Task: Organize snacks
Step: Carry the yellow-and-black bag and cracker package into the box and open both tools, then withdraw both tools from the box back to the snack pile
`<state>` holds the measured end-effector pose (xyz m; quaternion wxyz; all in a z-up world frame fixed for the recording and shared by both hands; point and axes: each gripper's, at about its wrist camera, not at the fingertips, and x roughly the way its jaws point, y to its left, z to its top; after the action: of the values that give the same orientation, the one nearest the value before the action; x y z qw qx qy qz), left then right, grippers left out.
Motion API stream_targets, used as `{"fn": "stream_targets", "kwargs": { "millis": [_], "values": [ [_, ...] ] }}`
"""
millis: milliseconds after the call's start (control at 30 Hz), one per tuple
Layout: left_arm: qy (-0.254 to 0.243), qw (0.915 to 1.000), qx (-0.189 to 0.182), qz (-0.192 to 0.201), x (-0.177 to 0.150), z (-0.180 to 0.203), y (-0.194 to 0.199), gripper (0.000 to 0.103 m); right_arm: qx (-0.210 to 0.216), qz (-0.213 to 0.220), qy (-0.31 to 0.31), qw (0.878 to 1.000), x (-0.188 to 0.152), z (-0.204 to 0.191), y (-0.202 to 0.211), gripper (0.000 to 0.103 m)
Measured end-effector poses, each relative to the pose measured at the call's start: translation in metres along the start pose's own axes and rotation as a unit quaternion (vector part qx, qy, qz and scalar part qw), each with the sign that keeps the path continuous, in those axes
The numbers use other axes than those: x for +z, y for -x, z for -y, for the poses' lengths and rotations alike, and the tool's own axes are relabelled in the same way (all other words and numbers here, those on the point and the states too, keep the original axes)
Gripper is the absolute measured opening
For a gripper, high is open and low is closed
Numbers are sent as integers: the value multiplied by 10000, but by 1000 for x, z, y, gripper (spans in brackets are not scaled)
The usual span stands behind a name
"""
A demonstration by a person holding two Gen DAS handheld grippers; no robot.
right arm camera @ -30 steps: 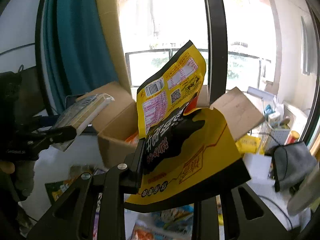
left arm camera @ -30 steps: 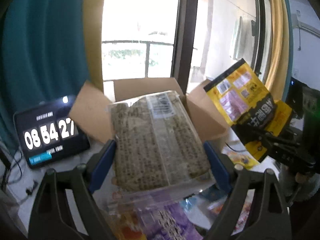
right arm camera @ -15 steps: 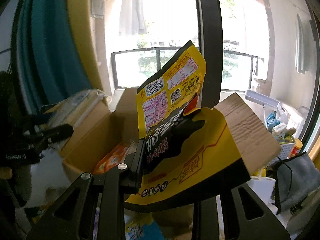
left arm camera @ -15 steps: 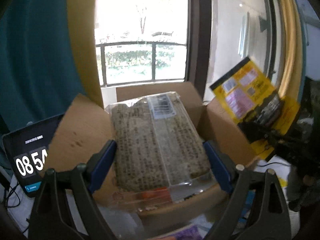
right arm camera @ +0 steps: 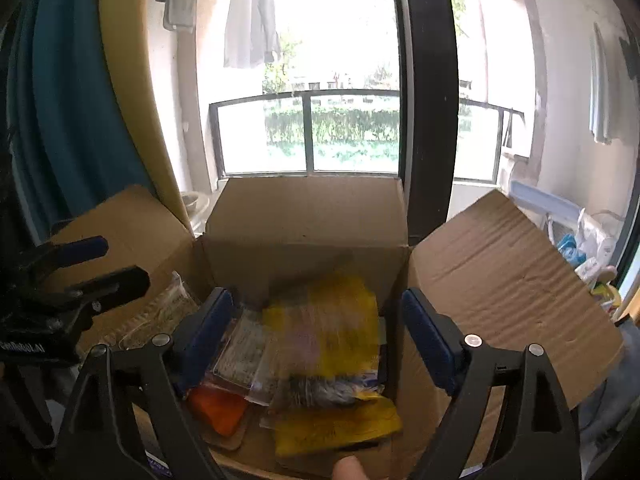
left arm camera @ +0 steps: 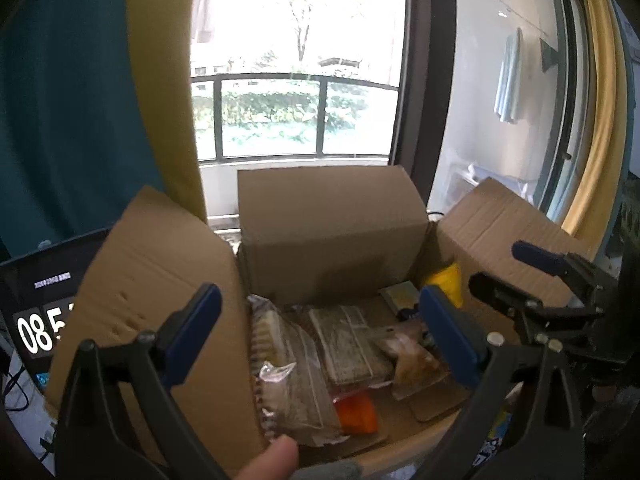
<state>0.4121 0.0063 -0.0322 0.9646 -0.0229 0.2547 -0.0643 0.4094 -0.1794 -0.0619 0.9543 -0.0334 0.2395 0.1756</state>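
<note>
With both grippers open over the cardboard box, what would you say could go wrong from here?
1. The yellow packet looks blurred, so it may be moving; it lies on other packs and could settle unevenly.
2. The clear-wrapped pack leans against the box's left wall rather than lying flat, so later snacks might not stack neatly.
3. The left gripper and right gripper are close together over the cardboard box; pulling back carelessly could knock a raised flap or each other.

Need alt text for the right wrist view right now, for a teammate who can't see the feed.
The right tongs hang open and empty over an open cardboard box, where a blurred yellow snack bag lies on clear-wrapped packets and an orange packet. The left tongs, also open, show at the left edge; a window with a balcony railing is behind.
</note>
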Motion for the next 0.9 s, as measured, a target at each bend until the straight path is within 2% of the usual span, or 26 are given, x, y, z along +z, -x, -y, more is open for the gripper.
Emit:
{"fn": "stream_targets", "kwargs": {
  "millis": [367,900],
  "values": [
    [-90,9996,-43,252,-4,6,43,101,-20,-76,100,9999,-4,-1,22,89],
    [-189,9991,-223,322,-29,17,114,101,82,142,260,9995,-20,-15,100,89]
  ]
}}
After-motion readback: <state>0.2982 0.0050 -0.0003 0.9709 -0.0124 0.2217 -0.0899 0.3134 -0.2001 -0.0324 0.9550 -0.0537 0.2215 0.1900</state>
